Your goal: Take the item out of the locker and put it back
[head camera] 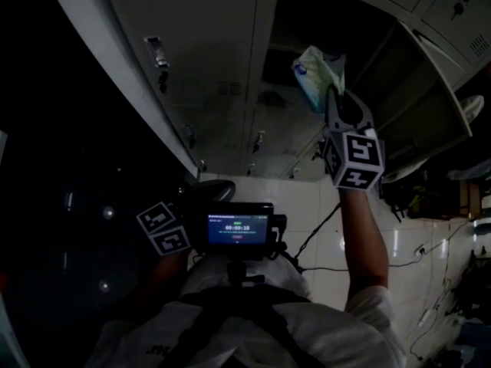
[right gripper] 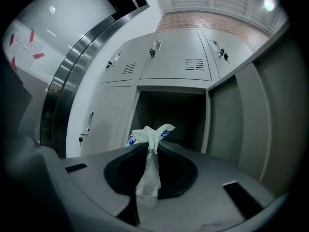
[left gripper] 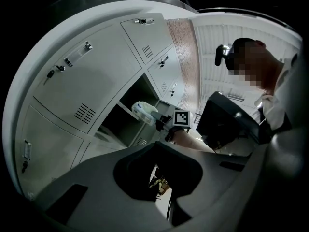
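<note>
In the head view, the right gripper [head camera: 334,104] is raised on an outstretched arm toward the bank of grey lockers [head camera: 192,60]. It pinches a crumpled white plastic bag [head camera: 317,73] with green and blue print. The bag hangs at the mouth of the open compartment [head camera: 303,29], whose inside is dark, and the compartment's door [head camera: 433,106] stands swung out to the right. The left gripper [head camera: 203,194] sits low, close to the person's chest, beside a small screen [head camera: 238,228] that shows a timer. Below them lies a white tiled floor [head camera: 322,221] crossed by dark cables [head camera: 318,232].

In the left gripper view, we see the jaws pressed together with only a thin slit between them and nothing in it. Beyond them the right gripper's marker cube [left gripper: 182,118] and the bag show up against the open compartment, with closed locker doors above and below it.

In the right gripper view, the jaws are closed on the twisted neck of the bag, which runs down between them, while its bunched top sticks up above them. Straight ahead is the dark open compartment, and the bag is in front of it rather than on its shelf. A row of closed doors with vent slots [right gripper: 194,64] runs above.
</note>
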